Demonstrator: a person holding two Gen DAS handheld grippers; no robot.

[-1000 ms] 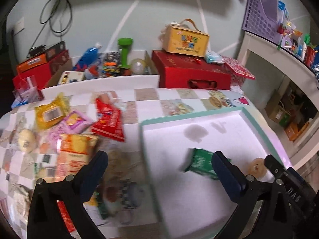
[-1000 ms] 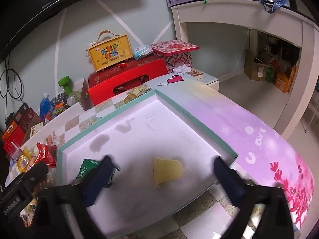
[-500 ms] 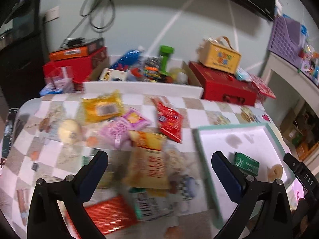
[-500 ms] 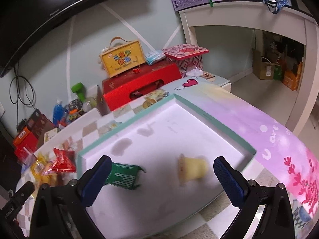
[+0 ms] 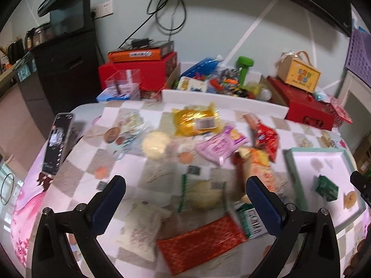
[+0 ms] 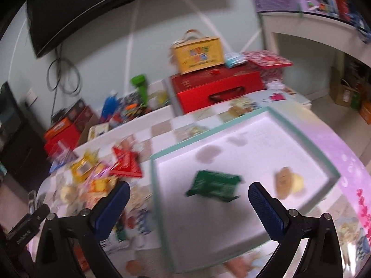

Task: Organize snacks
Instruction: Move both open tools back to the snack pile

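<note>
Left gripper [image 5: 185, 192] fingers spread, empty, over snack packets [image 5: 215, 148] mid-tabletop [image 5: 76, 176]. Right gripper [image 6: 189, 197] fingers released above tray [image 6: 308, 143]; green packet [image 6: 214, 185], round snack [image 6: 286, 181] inside.

Checkered table [image 5: 129, 162] under scattered snack packets [image 5: 220, 147], a teal-rimmed tray [image 6: 301, 139] and a phone [image 5: 56, 143].

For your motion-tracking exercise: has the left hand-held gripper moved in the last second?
Yes. The left hand-held gripper swung left: the tray, once straight ahead, now sits far right, with the snack pile ahead.
</note>
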